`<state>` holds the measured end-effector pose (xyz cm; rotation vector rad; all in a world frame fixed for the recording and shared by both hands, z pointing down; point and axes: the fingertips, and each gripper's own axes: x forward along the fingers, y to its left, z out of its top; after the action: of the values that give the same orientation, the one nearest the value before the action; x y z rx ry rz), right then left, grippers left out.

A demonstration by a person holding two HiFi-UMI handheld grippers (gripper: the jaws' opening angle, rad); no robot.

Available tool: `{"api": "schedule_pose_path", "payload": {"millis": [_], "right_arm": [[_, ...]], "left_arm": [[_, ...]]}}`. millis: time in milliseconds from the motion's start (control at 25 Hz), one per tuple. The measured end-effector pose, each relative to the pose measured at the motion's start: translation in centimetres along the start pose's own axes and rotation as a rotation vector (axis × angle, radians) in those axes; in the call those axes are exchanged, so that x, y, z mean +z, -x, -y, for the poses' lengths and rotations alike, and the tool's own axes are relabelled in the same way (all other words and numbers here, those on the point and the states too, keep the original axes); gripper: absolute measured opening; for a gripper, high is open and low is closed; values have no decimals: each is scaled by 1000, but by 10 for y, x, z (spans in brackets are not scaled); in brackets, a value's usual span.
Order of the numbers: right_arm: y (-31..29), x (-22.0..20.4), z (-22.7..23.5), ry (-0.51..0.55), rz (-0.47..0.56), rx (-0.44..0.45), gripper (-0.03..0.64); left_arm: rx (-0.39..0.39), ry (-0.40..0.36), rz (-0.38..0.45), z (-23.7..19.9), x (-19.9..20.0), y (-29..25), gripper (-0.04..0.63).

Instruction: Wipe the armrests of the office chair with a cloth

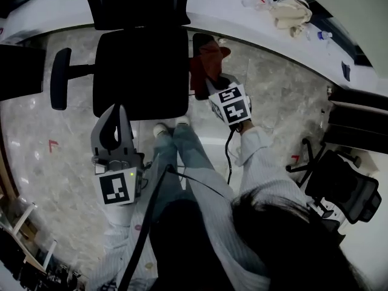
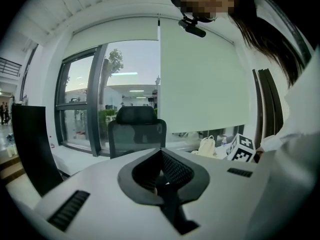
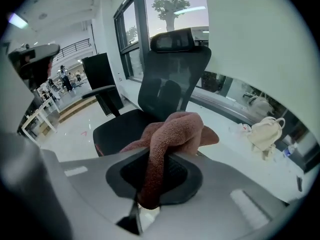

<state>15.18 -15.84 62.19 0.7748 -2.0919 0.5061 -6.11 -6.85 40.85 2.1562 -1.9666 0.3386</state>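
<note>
The black office chair [image 1: 139, 71] stands in front of me, its left armrest [image 1: 59, 77] bare. A reddish-brown cloth [image 1: 210, 60] lies bunched over the right armrest [image 1: 202, 41]. My right gripper [image 1: 213, 83] is shut on that cloth, which in the right gripper view rises as a thick roll [image 3: 172, 134] out of the closed jaws [image 3: 150, 184]. My left gripper [image 1: 115, 113] hangs near the seat's front left corner, shut and holding nothing. In the left gripper view its jaws [image 2: 161, 156] meet in front of the chair back [image 2: 137, 134].
A white bag [image 1: 291, 11] lies on the long window ledge [image 1: 242, 11] behind the chair. A second black chair [image 1: 345, 187] stands at the right, and a dark panel [image 1: 18, 71] at the left. The person's shoes [image 1: 167, 128] are just before the seat.
</note>
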Motion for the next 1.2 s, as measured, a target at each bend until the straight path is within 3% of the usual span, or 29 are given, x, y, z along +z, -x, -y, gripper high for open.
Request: {"api": "schedule_pose_path", "payload": {"millis": [280, 560, 840, 1040, 1200], "right_arm": [[37, -38, -33, 48, 9, 24, 38], [-28, 19, 32, 64, -13, 4, 41], [-93, 89, 82, 59, -72, -83, 41], [-97, 97, 86, 40, -77, -108, 38], [-68, 68, 53, 66, -54, -49, 38]], "left_arm": [[-25, -1, -1, 22, 2, 2, 3], [65, -6, -40, -4, -10, 19, 3], [169, 12, -55, -37, -16, 35, 3], [175, 15, -46, -41, -12, 37, 3], [152, 11, -30, -34, -10, 38, 3]]}}
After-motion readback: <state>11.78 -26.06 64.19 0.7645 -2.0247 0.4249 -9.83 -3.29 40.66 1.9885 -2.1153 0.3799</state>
